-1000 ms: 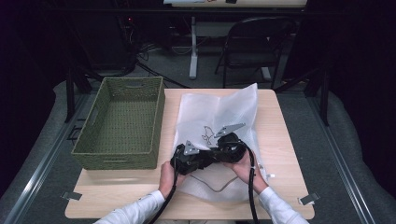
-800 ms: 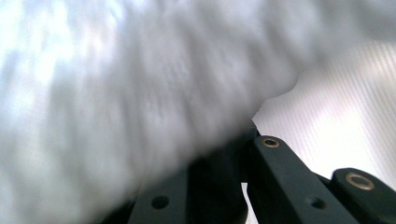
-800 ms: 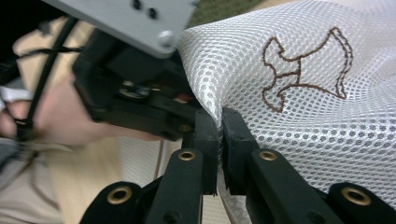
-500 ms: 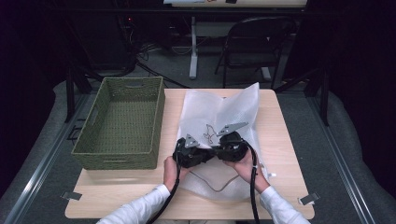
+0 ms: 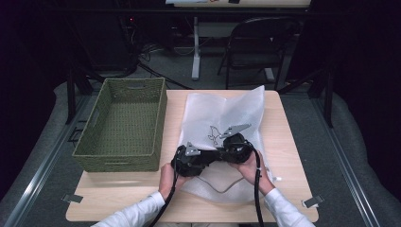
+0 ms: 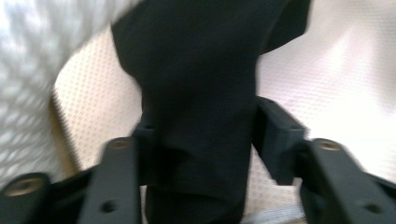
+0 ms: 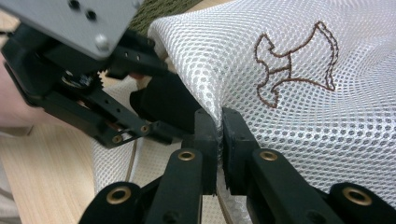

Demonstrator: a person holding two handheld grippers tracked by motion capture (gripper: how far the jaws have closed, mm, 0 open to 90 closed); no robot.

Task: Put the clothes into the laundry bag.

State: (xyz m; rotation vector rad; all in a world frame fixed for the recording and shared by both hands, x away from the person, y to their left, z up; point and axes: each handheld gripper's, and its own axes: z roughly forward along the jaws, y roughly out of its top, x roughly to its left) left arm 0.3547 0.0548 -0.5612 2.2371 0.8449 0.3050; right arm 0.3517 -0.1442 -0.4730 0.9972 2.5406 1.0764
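Observation:
A white mesh bag (image 5: pixel 222 109) with a brown stitched dog outline (image 7: pixel 294 60) lies on the wooden table. My right gripper (image 7: pixel 219 126) is shut on a raised fold of the mesh bag (image 7: pixel 299 121) at its near end. My left gripper (image 6: pixel 201 126) faces it from the left, close by. A black piece of cloth (image 6: pixel 201 70) stands between the left jaws, which have just been opening and now flank it loosely. From the right gripper view the black cloth (image 7: pixel 161 102) sits at the bag's opening, under the mesh.
A green woven basket (image 5: pixel 118 161) stands on the left half of the table (image 5: pixel 118 198). A thin brown cord (image 5: pixel 222 187) lies on the bag's near end. A folding chair (image 5: pixel 257 42) stands beyond the far edge.
Both hands stay together over the near end of the bag. The left gripper has shifted only slightly; the right has not moved.

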